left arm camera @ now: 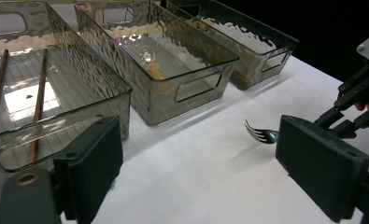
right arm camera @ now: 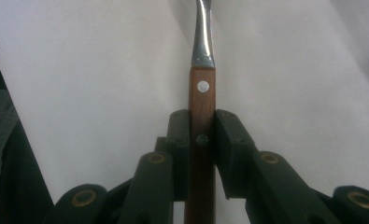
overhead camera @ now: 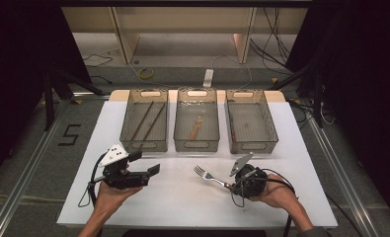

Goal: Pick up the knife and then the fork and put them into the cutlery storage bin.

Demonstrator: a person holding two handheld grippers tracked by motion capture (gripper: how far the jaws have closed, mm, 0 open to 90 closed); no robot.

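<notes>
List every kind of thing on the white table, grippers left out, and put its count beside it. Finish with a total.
Clear bins: 3
Chopsticks, in the left bin: 2
Fork, wooden-handled, held in the right gripper: 1
Wooden utensil, in the middle bin, kind unclear: 1
Total: 7
</notes>
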